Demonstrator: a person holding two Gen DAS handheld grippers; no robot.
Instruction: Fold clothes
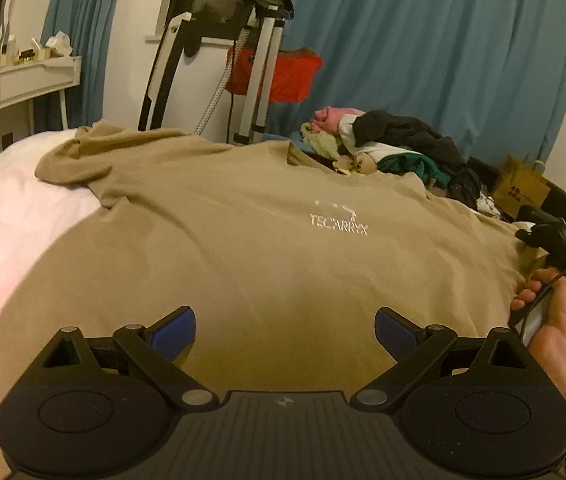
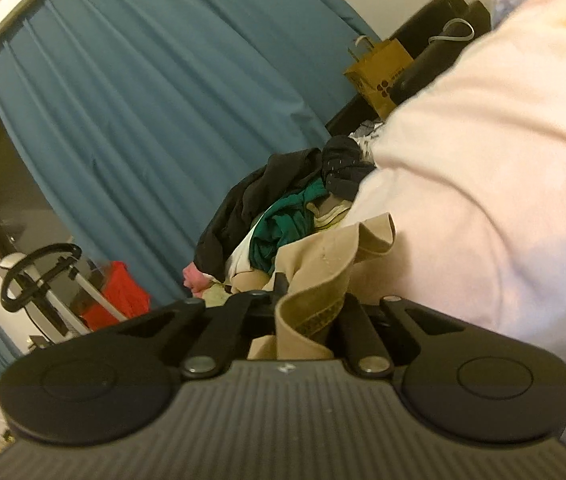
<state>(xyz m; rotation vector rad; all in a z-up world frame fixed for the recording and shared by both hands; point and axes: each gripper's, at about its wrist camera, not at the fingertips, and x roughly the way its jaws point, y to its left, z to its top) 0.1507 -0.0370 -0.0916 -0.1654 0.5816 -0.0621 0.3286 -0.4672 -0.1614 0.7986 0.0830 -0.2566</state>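
Note:
A tan T-shirt (image 1: pixel 251 248) with a pale chest logo lies spread front-up over the white bed (image 1: pixel 7 220). My left gripper (image 1: pixel 285 330) hovers low over its near hem, jaws wide apart, blue pads (image 1: pixel 173 338) bare. At the shirt's right edge a hand (image 1: pixel 555 320) holds the right gripper's body. In the right wrist view my right gripper (image 2: pixel 303 300) is shut on a bunched fold of the tan T-shirt (image 2: pixel 323 276), which rises between the closed fingers; the view is rolled sideways.
A heap of unfolded clothes (image 1: pixel 395 144) in black, green and pink sits at the far side of the bed. Behind stand a garment steamer (image 1: pixel 259 60), a red cloth (image 1: pixel 283 76), blue curtains (image 1: pixel 443 60), a brown paper bag (image 1: pixel 519 184) and a white dressing table (image 1: pixel 15 80) at left.

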